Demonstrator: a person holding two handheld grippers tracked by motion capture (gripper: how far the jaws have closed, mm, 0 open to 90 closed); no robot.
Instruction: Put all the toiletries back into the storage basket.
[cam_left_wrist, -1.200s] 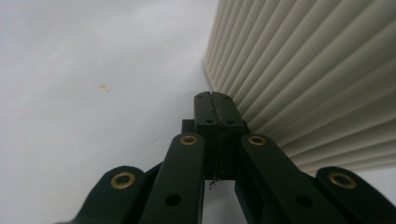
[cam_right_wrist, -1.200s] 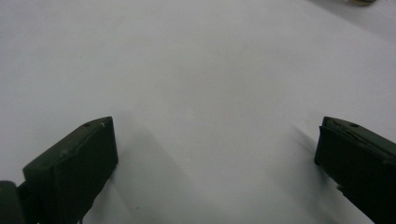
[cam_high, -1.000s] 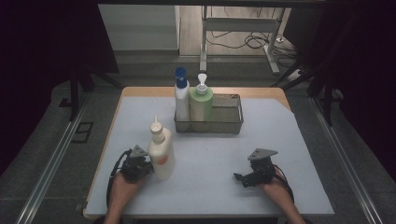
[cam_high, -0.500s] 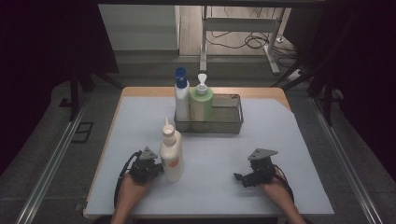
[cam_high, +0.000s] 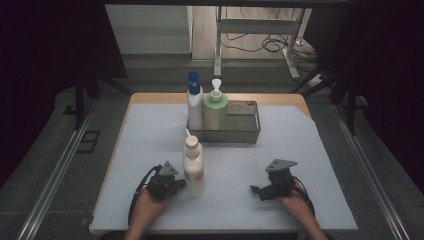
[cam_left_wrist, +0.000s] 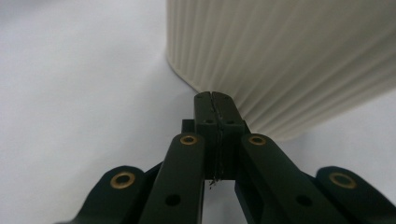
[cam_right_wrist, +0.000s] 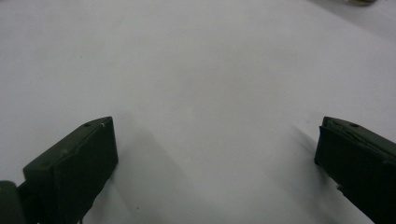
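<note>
Item 1, lower left of the high view: left gripper (cam_high: 176, 186), held in a person's left hand (cam_high: 150, 200), lying low on the table's pale sheet (cam_high: 150, 135). In the left gripper view its jaws are pressed flat together with nothing between them, their tips (cam_left_wrist: 215, 100) against the ribbed foot of the white bottle (cam_left_wrist: 280, 60). Change: since a second ago the gripper has travelled toward the centre of the frame.

Item 2, just right of it: white bottle (cam_high: 193, 167), upright, nozzle cap on top, orange mark on its side, standing on the sheet below the basket and well apart from it. Change: the bottle has slid rightward with the closed gripper at its base, from left of centre to nearly under the blue-capped bottle.

Item 3, centre of the frame: wire basket (cam_high: 247, 131) holding a white bottle with blue cap (cam_high: 194, 102) at its left end and a green pump bottle (cam_high: 215, 111) beside it, both upright. Unchanged.

Item 4, lower right: right gripper (cam_high: 261, 191), held in the right hand (cam_high: 295, 200), grey plate on top, pointing left across the sheet. In the right gripper view its jaws stand wide apart over bare sheet (cam_right_wrist: 210, 93), holding nothing. Place unchanged.
</note>
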